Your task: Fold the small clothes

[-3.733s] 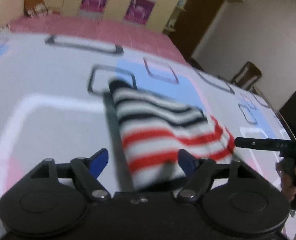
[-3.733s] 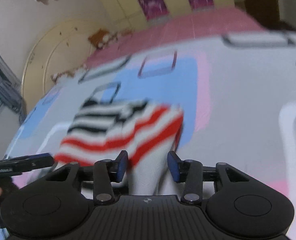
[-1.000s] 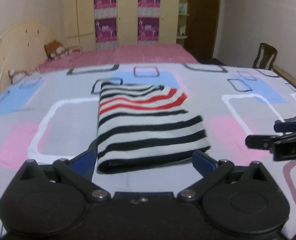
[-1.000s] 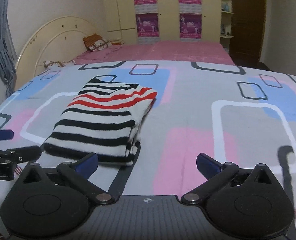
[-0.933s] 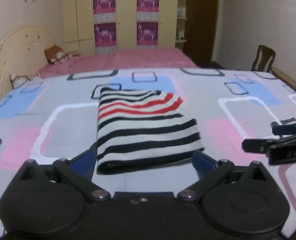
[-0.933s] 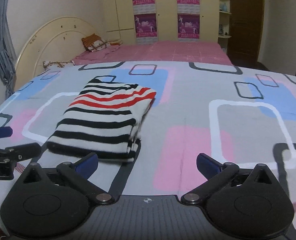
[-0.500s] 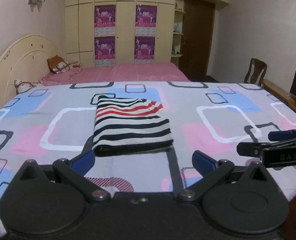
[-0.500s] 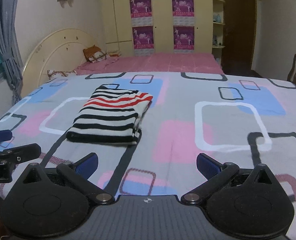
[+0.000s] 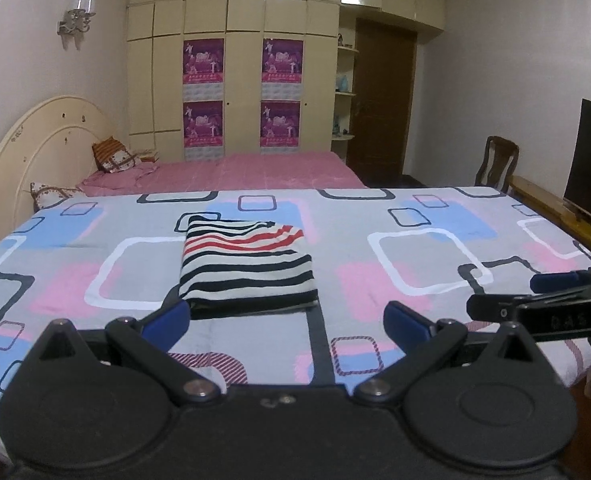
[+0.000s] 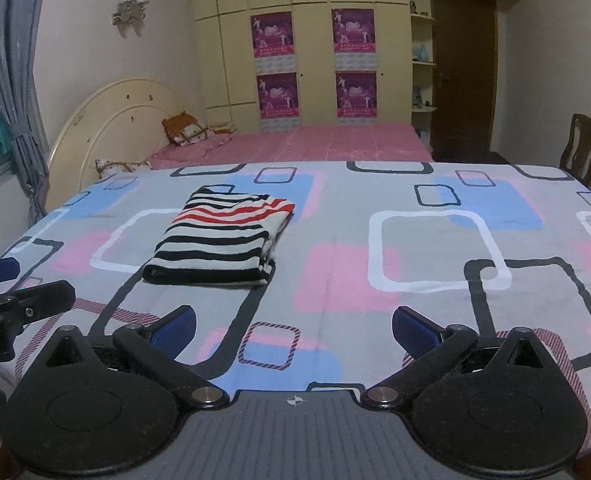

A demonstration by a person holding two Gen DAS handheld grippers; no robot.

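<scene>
Black, white and red stripes marked the folded garment (image 9: 247, 262), which lay flat as a neat rectangle on the bedsheet (image 9: 423, 264), a grey cloth printed with pink and blue blocks and rounded square outlines. Its red-striped part lay at the far end and its black-striped part at the near end, with the thick folded edge turned toward the cameras. The left gripper (image 9: 286, 318) hung above the near edge of the bed with its blue-padded fingers (image 9: 166, 320) spread wide and nothing between them; the garment sat just beyond them, apart from both pads. The right gripper (image 10: 293, 326) was likewise wide apart and empty, held further to the right, so that in its view the garment (image 10: 221, 236) lay ahead and to the left, well clear of its fingers (image 10: 413, 330). Each gripper showed at the edge of the other's view: the right one (image 9: 543, 308) at the right margin of the left wrist view, the left one (image 10: 11, 300) at the left margin of the right wrist view. Beyond the patterned sheet lay a pink bedspread (image 9: 223, 168) with cushions (image 9: 113, 156) against a cream headboard (image 9: 31, 148). A cream wardrobe (image 9: 239, 80) bearing purple posters stood at the back wall, a dark wooden door (image 9: 383, 104) to its right, and a wooden chair (image 9: 495, 160) near the far right corner.
</scene>
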